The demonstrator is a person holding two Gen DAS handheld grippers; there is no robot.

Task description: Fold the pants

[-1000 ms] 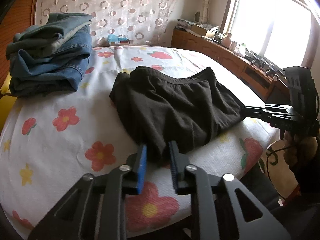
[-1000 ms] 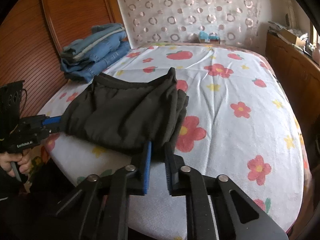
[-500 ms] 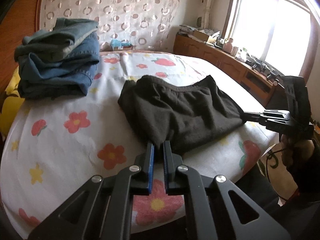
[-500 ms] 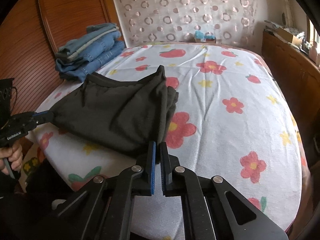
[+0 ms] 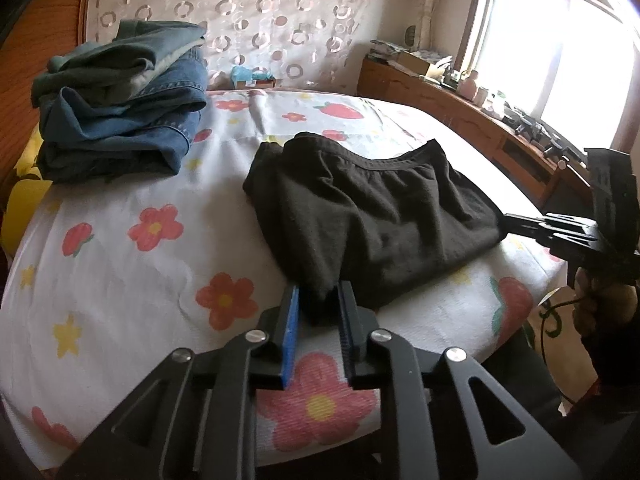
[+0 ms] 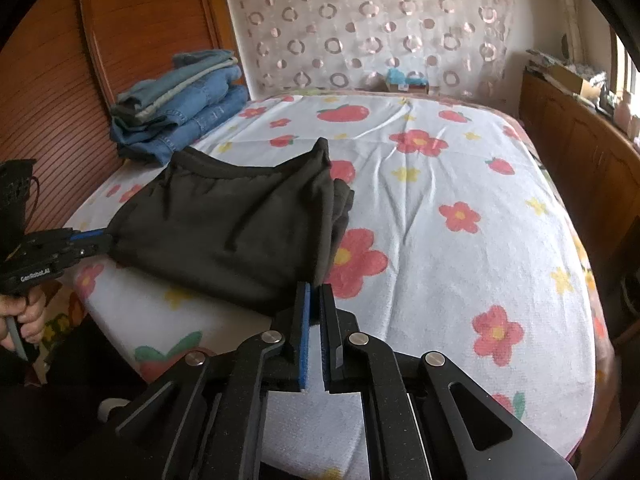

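In the left wrist view, the left black two-finger gripper (image 5: 318, 300) fills the bottom centre of the frame, its angular matte arms studded with round silver bolts and one finger faced with a ribbed blue pad. Its jaws have just been opening and now stand a little apart, with a limp corner of the folded black soft-knit pants (image 5: 372, 220) hanging between them; the pads do not visibly press on the cloth. In the right wrist view, the right black two-finger gripper (image 6: 315, 300), built the same way, sits at the bottom centre with its jaws drawn nearly together, pinching the near corner of the pants (image 6: 236, 232).

The pants lie in a loose, thick rectangle near the front edge of the bed, in the middle of the left wrist view and left of centre in the right one. The fabric is dull and slightly wrinkled, with a gathered elastic waistband along the far side. Beneath them spreads a white towelling bedspread printed with red flowers and strawberries (image 6: 460, 184), nubbly in texture and gently creased.

Farther back, at the upper left in both views, a stack of folded blue denim jeans (image 5: 120, 120) sits in heavy, rounded layers. Behind it stand a ribbed reddish wooden headboard (image 6: 132, 28) and a sheer curtain patterned with rings (image 6: 368, 28).
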